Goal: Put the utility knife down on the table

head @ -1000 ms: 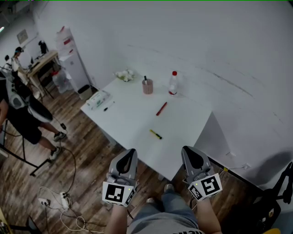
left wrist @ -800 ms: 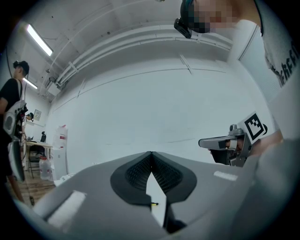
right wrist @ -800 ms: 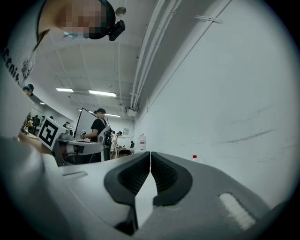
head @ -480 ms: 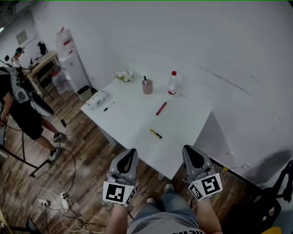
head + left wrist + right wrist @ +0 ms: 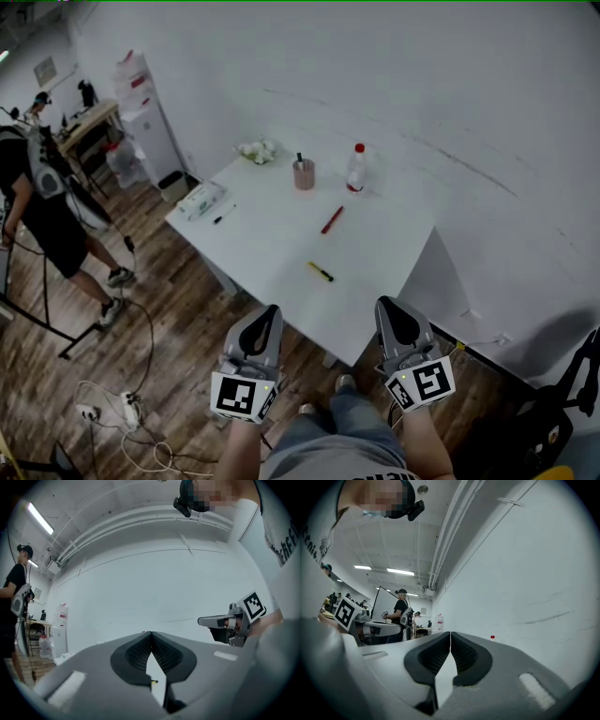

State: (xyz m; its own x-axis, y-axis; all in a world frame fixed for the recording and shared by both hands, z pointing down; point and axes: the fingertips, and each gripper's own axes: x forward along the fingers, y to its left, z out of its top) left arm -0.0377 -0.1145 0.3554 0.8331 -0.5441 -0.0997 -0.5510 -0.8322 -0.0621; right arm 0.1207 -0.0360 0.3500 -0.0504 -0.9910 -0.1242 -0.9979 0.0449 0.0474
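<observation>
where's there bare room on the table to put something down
Bare: table right of the red item and yellow utility knife; also between black marker and that knife. Crowded along the far edge: cup, bottle.

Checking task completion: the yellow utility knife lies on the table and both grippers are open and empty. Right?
Not open. The left gripper and right gripper are shut and empty, as each gripper view shows. The yellow utility knife does lie on the table.

Grey left claw (image 5: 270, 311), right claw (image 5: 387, 307), black-and-white marker cubes (image 5: 242, 396)
</observation>
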